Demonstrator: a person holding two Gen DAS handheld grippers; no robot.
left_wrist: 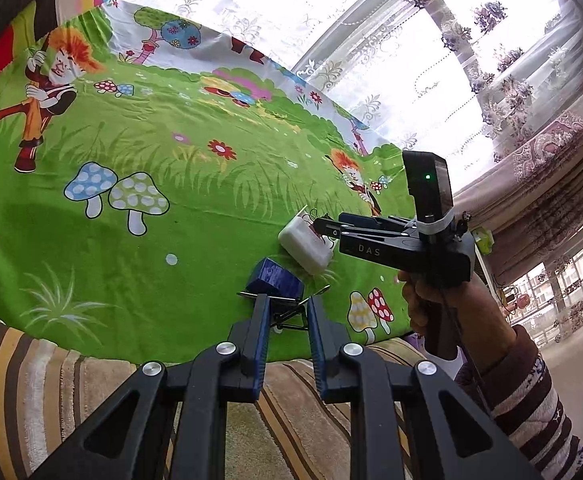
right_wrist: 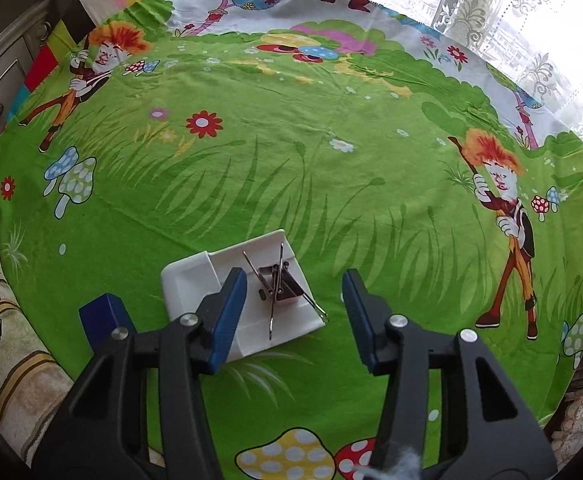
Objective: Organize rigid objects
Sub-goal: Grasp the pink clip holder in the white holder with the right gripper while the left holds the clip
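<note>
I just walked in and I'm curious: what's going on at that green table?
A person is tidying small things on the green cartoon tablecloth, with a gripper in each hand. The left gripper is shut on a black binder clip. The right gripper hangs open over a white tray, where another clip already lies. A blue block sits on the cloth beside the tray.
</note>
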